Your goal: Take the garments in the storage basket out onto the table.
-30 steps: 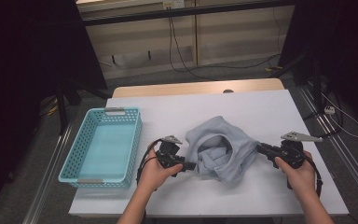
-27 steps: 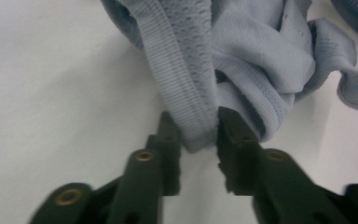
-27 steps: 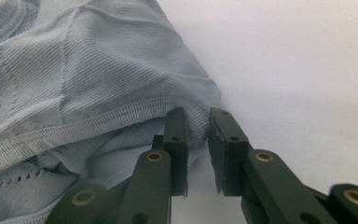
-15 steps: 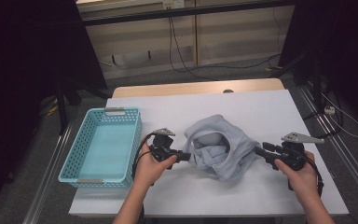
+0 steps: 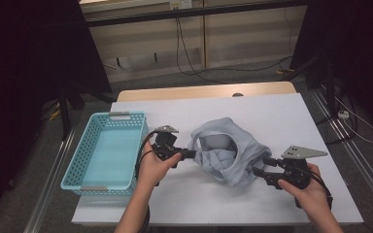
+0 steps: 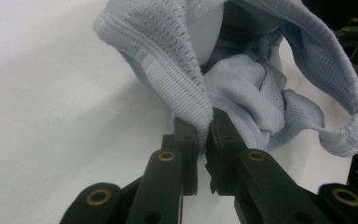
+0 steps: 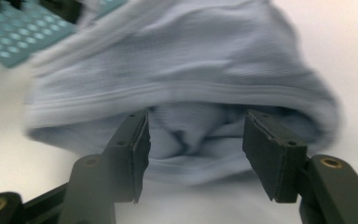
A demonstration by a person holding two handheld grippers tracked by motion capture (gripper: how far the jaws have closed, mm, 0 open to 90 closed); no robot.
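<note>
A crumpled light blue-grey knit garment (image 5: 228, 150) lies in the middle of the white table. My left gripper (image 5: 192, 154) is at its left side. Its jaws have just been closing and now pinch the ribbed hem (image 6: 193, 100) in the left gripper view, so the left gripper (image 6: 204, 126) is shut on it. My right gripper (image 5: 260, 166) sits at the garment's near right corner. Its jaws have just been opening, and in the blurred right gripper view the right gripper (image 7: 196, 135) stands wide apart, with the folded cloth (image 7: 177, 60) just beyond the pads, untouched.
A turquoise plastic basket (image 5: 77, 155) stands at the table's left edge, close to my left hand; its mesh (image 7: 23, 32) is also in the right gripper view. White tabletop (image 5: 296, 121) stretches behind and right of the garment. Cables run across the floor beyond.
The left gripper closed on the garment's hem and drew it slightly left and up. The right gripper opened, let go of the cloth and slid back toward the near edge.
</note>
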